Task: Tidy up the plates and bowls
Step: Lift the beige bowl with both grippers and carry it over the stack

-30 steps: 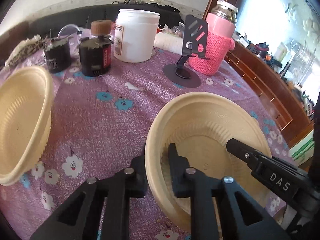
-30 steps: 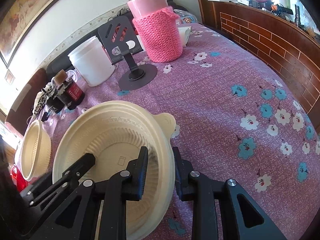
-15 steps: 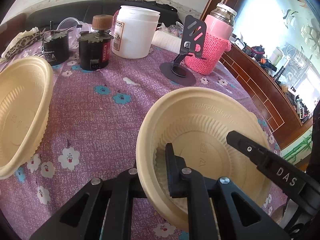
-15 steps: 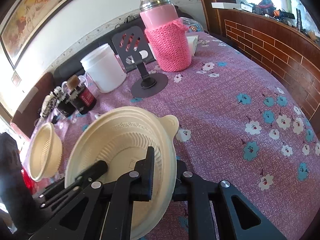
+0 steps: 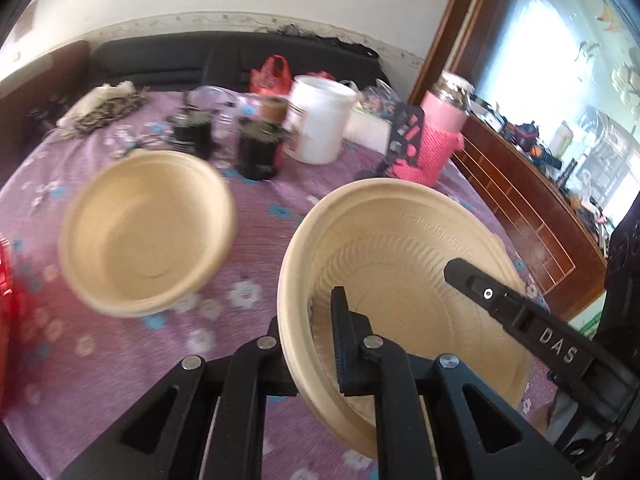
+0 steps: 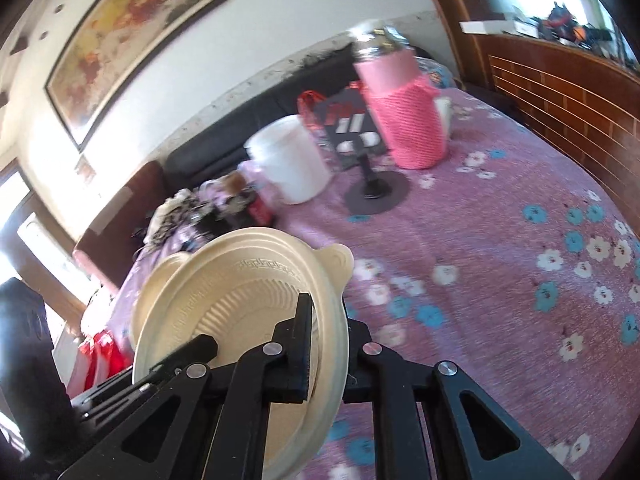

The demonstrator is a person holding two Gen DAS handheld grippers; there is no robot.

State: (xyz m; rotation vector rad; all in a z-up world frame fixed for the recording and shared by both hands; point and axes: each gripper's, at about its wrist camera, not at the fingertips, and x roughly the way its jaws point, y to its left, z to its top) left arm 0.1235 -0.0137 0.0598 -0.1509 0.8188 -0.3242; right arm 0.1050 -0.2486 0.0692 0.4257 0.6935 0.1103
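Observation:
A beige ribbed bowl (image 5: 404, 264) is held in the air above the table by both grippers. My left gripper (image 5: 308, 320) is shut on its near-left rim. My right gripper (image 6: 328, 320) is shut on the opposite rim (image 6: 336, 280), and its finger (image 5: 516, 312) reaches into the bowl in the left wrist view. A second beige bowl (image 5: 148, 228) sits on the purple flowered tablecloth (image 5: 248, 264) to the left, apart from the held one. In the right wrist view only its edge (image 6: 160, 276) shows behind the held bowl.
At the back of the table stand a white tub (image 5: 320, 120), two dark jars (image 5: 260, 148), a black phone stand (image 6: 372, 184) and a pink knitted flask (image 6: 404, 112). A red object (image 5: 6, 280) lies at the left edge. A brick-patterned wooden ledge (image 6: 560, 80) runs along the right.
Both grippers have lifted the held bowl higher off the table and swung it left, tilting it. The second bowl now appears nearer the middle of the left wrist view.

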